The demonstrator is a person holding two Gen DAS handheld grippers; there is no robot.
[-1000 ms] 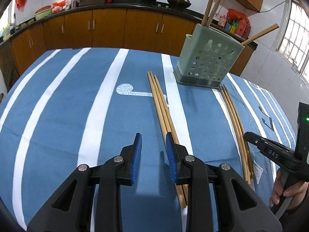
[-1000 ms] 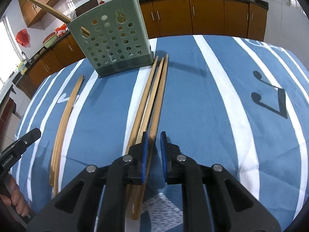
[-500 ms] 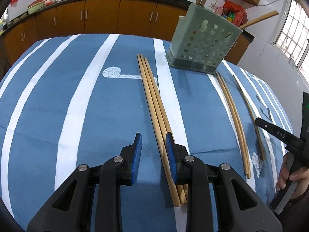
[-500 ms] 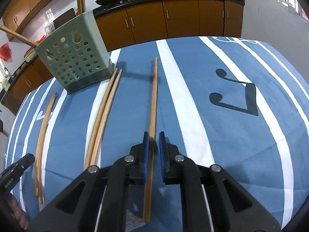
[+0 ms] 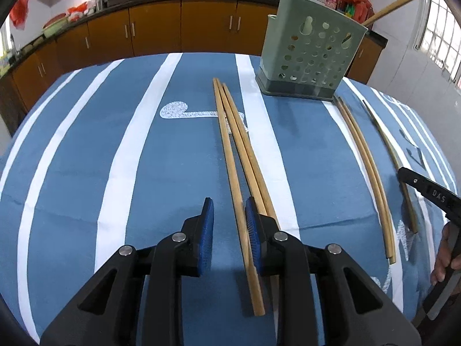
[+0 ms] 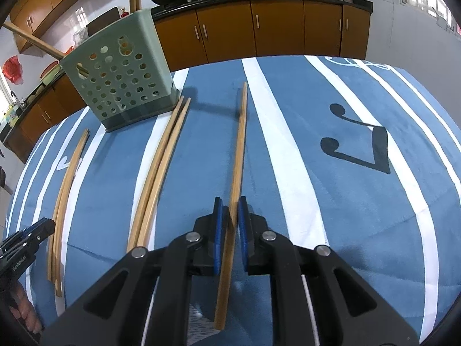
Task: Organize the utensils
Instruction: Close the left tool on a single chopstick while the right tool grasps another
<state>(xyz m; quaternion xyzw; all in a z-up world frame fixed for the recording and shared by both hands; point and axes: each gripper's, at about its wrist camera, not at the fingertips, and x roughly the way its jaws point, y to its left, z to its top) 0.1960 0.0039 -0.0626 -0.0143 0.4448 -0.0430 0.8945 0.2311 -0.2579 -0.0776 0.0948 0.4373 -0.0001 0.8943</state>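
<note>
Two tools were seen over a desk (image 5: 173,158) covered by a blue cloth with white stripes. In the right wrist view, the right tool (image 6: 229,216) was clamped on a single wooden chopstick (image 6: 238,155), which ran from the lower centre of the frame up toward the middle, its far tip raised a little above its shadow on the cloth. Just left of it, a pair of chopsticks (image 6: 161,170) lay on the cloth, their far ends reaching the foot of a green perforated utensil holder (image 6: 118,77) in the upper left. More chopsticks were seen standing in that holder, one leaning out toward the upper left corner.

In the left wrist view, the left tool (image 5: 229,219) was closing, its jaws still parted around the leftmost stick of a group of three chopsticks (image 5: 239,155) laid up the centre of the frame. That stick sat close against the right blue pad (image 5: 251,230), while a clear gap was left to the other pad. The holder (image 5: 311,57) stood at the upper right, well beyond the three sticks. A hand (image 5: 446,250) was visible at the right edge, on the right tool's handle.
</note>
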